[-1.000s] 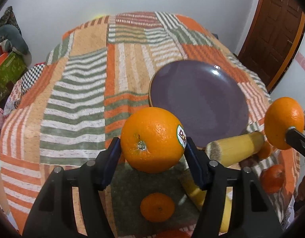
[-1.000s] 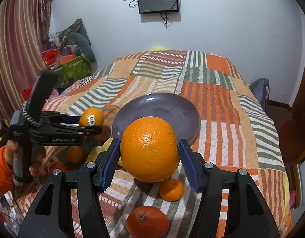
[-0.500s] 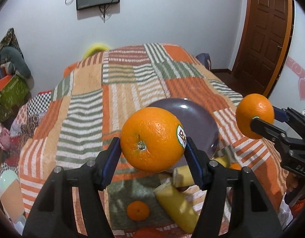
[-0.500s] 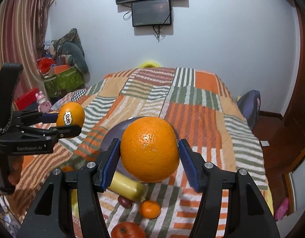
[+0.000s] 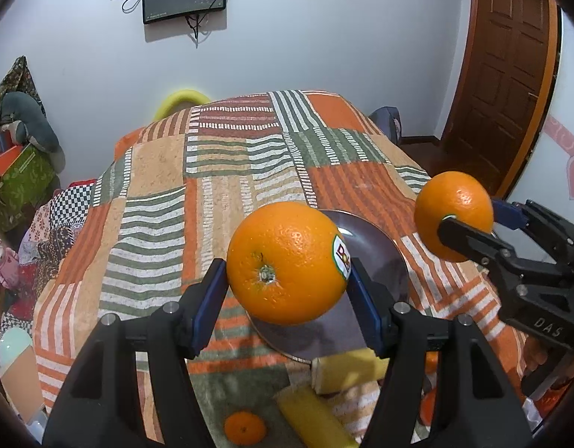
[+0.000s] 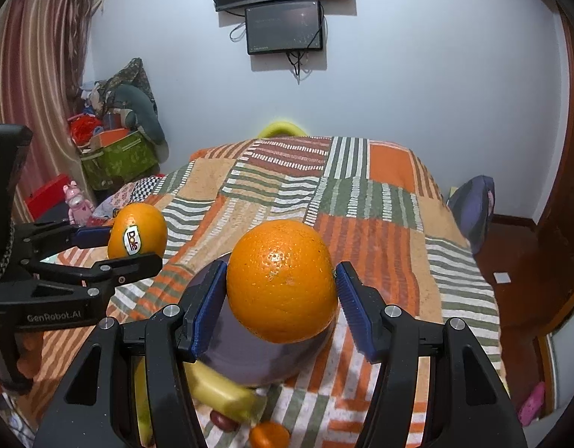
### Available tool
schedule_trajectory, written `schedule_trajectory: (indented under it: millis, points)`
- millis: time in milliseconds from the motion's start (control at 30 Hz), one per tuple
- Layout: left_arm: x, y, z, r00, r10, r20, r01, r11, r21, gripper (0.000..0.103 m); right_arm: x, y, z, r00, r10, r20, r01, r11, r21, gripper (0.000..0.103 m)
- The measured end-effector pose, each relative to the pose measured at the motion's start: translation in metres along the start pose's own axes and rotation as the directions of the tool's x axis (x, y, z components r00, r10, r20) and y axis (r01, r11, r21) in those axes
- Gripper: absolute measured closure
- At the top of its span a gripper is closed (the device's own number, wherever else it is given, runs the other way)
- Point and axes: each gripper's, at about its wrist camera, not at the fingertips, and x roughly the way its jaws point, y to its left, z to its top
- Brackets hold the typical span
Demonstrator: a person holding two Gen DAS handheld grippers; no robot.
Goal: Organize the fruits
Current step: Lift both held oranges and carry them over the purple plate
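Note:
My left gripper (image 5: 288, 287) is shut on a large orange with a sticker (image 5: 287, 261), held high above the bed; it also shows in the right wrist view (image 6: 137, 231). My right gripper (image 6: 281, 298) is shut on a second large orange (image 6: 281, 280), seen at the right in the left wrist view (image 5: 453, 214). A purple plate (image 5: 376, 261) lies on the striped bedspread under both oranges, mostly hidden (image 6: 230, 358).
Bananas (image 5: 343, 369) (image 6: 219, 392), a small mandarin (image 5: 245, 427) and another (image 6: 268, 435) and a dark fruit (image 6: 223, 420) lie on the bedspread (image 5: 156, 224) near the plate. A wooden door (image 5: 507, 74) is at right. Boxes and clutter (image 6: 118, 156) stand left of the bed.
Both grippers have risen and tilted up with their oranges. The plate and the fruit on the bed now look smaller and lower, and the wall screens have come into view.

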Motion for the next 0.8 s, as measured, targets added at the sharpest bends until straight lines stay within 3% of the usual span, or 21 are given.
schedule_trajectory:
  millis: [400, 800]
  points:
    - [0.06, 0.004, 0.012, 0.996, 0.029, -0.085, -0.025, 0.999, 0.044, 0.04, 0.052, -0.007, 0.001, 0.996, 0.005, -0.085, -0.005, 1.0, 0.0, 0.047]
    - [0.121, 0.015, 0.015, 0.981, 0.033, -0.194, -0.025, 0.999, 0.041, 0.04, 0.099, -0.015, -0.004, 0.987, 0.013, -0.163, -0.018, 1.0, -0.025, 0.047]
